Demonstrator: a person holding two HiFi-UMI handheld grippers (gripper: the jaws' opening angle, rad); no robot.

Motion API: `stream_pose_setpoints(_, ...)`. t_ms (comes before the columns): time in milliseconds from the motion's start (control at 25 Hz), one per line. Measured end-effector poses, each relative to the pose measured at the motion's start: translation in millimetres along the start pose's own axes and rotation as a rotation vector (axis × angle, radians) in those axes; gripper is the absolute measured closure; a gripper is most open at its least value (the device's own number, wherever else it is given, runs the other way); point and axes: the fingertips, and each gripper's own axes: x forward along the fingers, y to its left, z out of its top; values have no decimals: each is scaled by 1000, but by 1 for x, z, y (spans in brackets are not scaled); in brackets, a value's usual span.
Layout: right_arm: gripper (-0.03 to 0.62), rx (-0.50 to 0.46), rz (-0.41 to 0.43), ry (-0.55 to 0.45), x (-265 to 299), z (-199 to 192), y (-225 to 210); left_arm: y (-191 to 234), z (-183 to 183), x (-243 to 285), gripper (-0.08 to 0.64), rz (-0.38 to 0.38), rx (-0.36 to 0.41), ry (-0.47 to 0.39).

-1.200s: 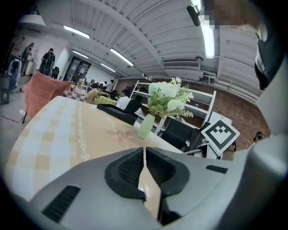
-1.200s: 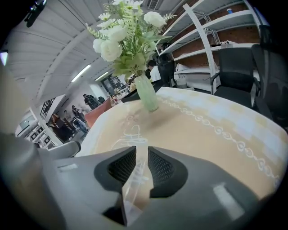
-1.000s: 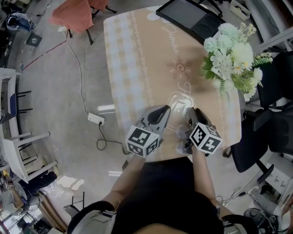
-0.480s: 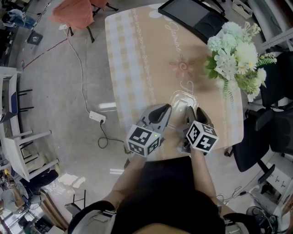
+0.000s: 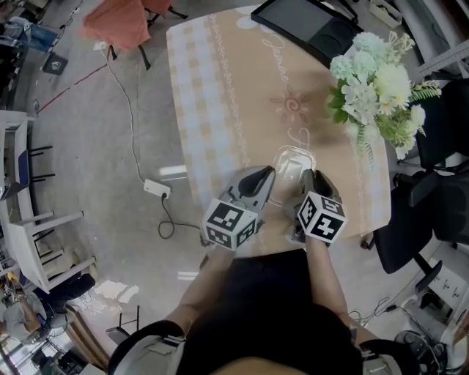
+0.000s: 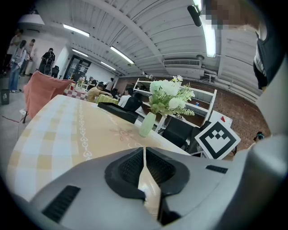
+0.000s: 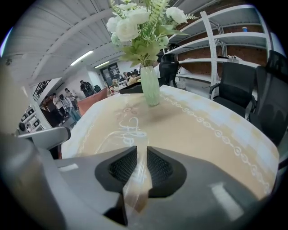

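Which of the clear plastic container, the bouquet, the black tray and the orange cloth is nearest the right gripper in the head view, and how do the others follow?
From the right gripper:
1. clear plastic container, gripped in its jaws, near end of the table.
2. bouquet, ahead and right.
3. black tray, far end of table.
4. orange cloth, far left, beyond the table.

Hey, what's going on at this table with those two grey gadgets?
A person is at the near edge of the table with a hand-held gripper in each hand. The left gripper and the right gripper are both shut on the near edge of a thin piece of clear plastic that lies on the table in front of them. A vase of white flowers stands farther back on the right, untouched.
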Motion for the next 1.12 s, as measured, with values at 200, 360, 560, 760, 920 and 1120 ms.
stream_pose_setpoints(200, 528, 64, 10, -24, -2, 4, -4, -1, 2, -4, 537, 1, 9, -2)
stream_pose_setpoints(360, 528, 90, 13, -35, -6, 3, -4, -3, 4, -9, 537, -4, 13, -12)
stream_pose_setpoints(560, 528, 93, 17, -60, -14, 4, 1, -3, 6, -18, 537, -8, 22, -25)
stream_pose_setpoints(760, 528, 102, 15, -96, -23, 8, 4, -3, 5, -27, 536, -15, 27, -34)
stream_pose_setpoints(920, 528, 111, 8, -126, -33, 9, 8, -5, 6, -37, 537, -28, 40, -43)
stream_pose_setpoints(1120, 529, 123, 7, -163, -47, 7, 16, -8, 7, -51, 537, -41, 56, -58)
